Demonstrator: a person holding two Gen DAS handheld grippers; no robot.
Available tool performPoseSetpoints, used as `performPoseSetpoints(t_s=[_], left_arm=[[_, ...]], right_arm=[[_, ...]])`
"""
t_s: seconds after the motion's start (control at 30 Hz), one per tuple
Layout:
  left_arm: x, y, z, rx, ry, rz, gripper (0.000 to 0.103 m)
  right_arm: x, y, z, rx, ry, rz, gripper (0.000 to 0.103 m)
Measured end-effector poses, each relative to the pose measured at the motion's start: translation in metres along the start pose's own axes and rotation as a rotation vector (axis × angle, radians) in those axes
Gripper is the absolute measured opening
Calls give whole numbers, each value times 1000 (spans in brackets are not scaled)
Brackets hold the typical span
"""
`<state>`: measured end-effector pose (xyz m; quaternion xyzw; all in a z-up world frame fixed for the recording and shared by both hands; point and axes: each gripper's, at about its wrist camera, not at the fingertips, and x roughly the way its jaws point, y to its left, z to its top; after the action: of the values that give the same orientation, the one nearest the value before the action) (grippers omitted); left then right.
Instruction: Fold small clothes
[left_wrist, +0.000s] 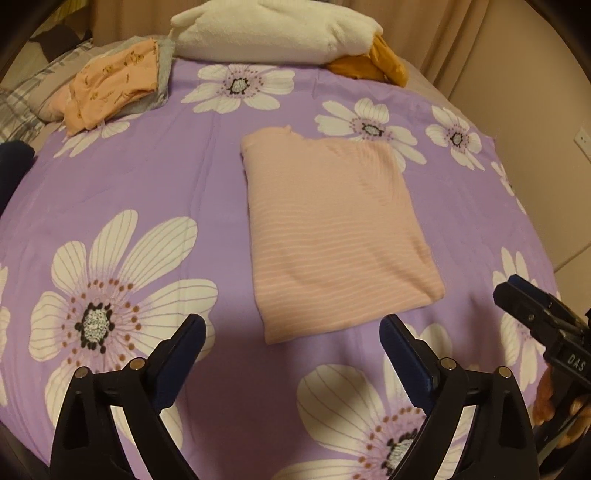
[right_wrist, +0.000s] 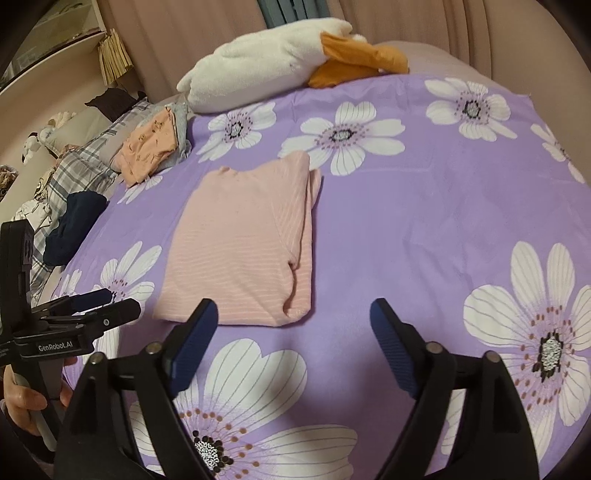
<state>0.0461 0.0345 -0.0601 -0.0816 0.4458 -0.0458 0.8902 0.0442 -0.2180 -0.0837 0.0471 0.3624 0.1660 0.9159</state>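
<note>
A: How do the two grippers stand?

B: The left gripper (left_wrist: 291, 332) is spread wide, nothing between its fingers. It hangs above the purple flowered bedspread (left_wrist: 155, 192), just short of the near edge of the pink striped top (left_wrist: 332, 236), and touches neither.

A: And the other?

B: The right gripper (right_wrist: 293, 315) is just as wide apart and also holds nothing. Its left finger (right_wrist: 195, 332) sits in front of the top's near hem in the right wrist view; I cannot tell whether it brushes the cloth.

A: Where does the top lie?

B: Folded into a neat rectangle near the middle of the bed, flat on the bedspread. In the right wrist view the folded layers show along its right edge, with a bit of sleeve poking out at the far corner.

A: What lies around it?

B: Open bedspread on all four sides. Far left, at the bed's edge, is a stack of folded clothes (left_wrist: 114, 85) with an orange printed piece on top. At the far end lies a white plush toy (left_wrist: 277, 33) with orange parts. A dark blue garment (right_wrist: 74, 225) lies at the left edge, near a plaid pillow (right_wrist: 85, 162).

A: Is either gripper close to the other?

B: They are side by side, near the bed's close edge.
</note>
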Motion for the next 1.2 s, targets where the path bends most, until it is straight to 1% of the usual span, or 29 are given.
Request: performPoseSetpoints(t_s=[0.03,0.07,0.13,0.27,0.37,0.5,0.53,0.63,0.73,0.83,0.9,1.2], left_arm=[[-3,-2,1,3,-5,4,97],[-6,-4,1,7,-10,9,98],[-14,-9,1,21,-30,29,99],[-28,-18,2,43,-50,98,99],[-38,-22,2,46,-60,100,99],[-57,-33,0,87,-103,197,100],[-61,-34,0,87,-108,194,100],[-70,-34,0,74,-112,148,100],[-71,-34,-1,67,-117,167,100],[-69,-32,-3,47,-100,150,100],[-71,-32,-4,46,-102,155,100],[-76,-36,-6,46,-107,154,100]], right_arm=[[-3,1,0,-1,-8,-5,93],[-7,3,1,-4,-19,-11,95],[-15,5,3,-6,-43,-21,103],[-34,11,8,-16,-87,-49,103],[-47,17,12,-37,-102,-79,103],[-66,27,16,-53,-133,-80,103],[-71,30,17,-59,-144,-84,103],[-82,37,17,-79,-172,-101,103],[-81,39,15,-83,-165,-104,103],[-75,39,11,-75,-138,-113,103],[-72,39,10,-77,-130,-118,103],[-72,40,8,-74,-123,-123,103]])
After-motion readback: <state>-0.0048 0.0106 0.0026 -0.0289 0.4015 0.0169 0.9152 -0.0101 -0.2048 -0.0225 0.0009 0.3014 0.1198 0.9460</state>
